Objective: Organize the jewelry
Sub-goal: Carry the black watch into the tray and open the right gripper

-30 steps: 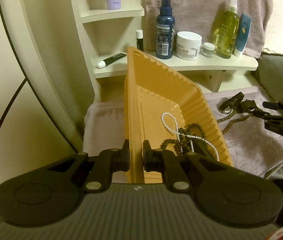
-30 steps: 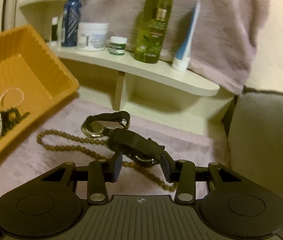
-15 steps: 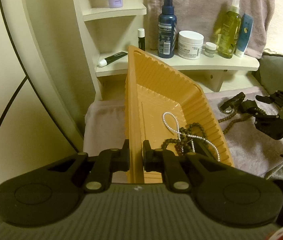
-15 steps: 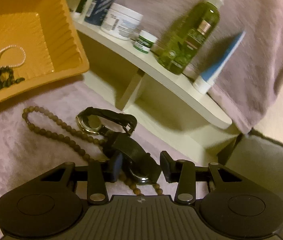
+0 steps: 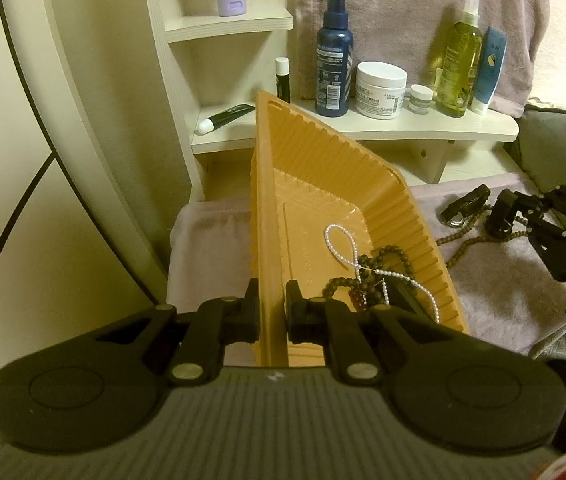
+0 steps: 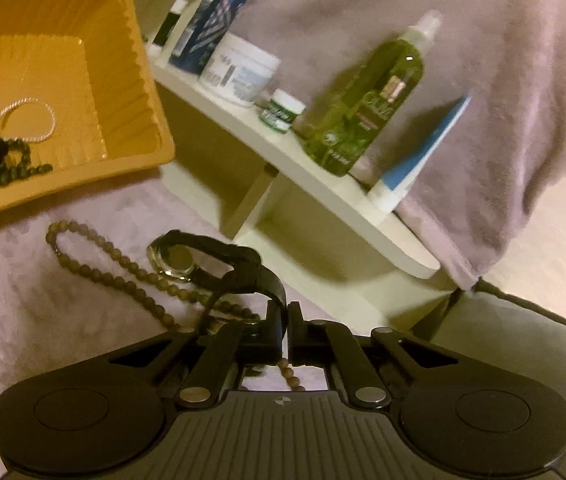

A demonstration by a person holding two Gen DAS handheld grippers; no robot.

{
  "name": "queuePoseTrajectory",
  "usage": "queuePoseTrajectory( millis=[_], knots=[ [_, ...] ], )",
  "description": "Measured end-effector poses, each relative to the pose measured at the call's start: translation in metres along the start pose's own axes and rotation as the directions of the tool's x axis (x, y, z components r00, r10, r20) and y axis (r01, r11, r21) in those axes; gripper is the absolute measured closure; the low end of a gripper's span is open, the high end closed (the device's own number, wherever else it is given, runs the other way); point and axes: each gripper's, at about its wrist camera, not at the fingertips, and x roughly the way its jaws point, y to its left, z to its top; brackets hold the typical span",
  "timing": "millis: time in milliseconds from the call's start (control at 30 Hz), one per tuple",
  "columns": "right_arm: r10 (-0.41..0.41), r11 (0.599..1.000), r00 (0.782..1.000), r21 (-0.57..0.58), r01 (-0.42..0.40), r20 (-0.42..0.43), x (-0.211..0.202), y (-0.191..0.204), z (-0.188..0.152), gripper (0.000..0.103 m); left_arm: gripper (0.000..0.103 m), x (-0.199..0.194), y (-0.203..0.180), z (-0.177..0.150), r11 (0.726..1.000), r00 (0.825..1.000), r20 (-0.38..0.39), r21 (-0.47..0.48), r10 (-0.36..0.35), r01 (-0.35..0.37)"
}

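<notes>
Right wrist view shows the right claw point(image 6: 286, 320) clamped on the watch point(image 6: 219, 264) strap, lying across the brown bead string point(image 6: 123, 260) on the towel. Lifting could drag the beads along. The left claw point(image 5: 271, 312) grips the orange tray point(image 5: 267, 200) wall, tilted.

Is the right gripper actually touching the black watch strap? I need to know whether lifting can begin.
Touching. The right wrist view shows the right gripper shut on the black watch strap, the strap pinched between its fingertips with no gap.
</notes>
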Motion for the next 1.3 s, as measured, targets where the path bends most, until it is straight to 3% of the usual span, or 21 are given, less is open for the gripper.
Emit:
queuePoseTrajectory(
  millis=[567,967,1300],
  knots=[
    [0.026,0.993,0.997,0.112,-0.034,0.071,-0.045,-0.011,0.025,0.101,0.093,-0.003,-0.004,0.002,1.000,1.000,0.006,0.008,-0.005,0.004],
    [0.140,0.973,0.979,0.163,-0.163,0.148,-0.053,0.024,0.064,0.101,0.093,-0.004,-0.004,0.001,1.000,1.000,0.010,0.010,-0.007,0.007],
    [0.266,0.924,0.948,0.234,-0.303,0.177,-0.047,0.049,0.091,0.101,0.093,-0.004,-0.002,0.000,1.000,1.000,0.010,0.008,-0.010,0.010]
  ],
)
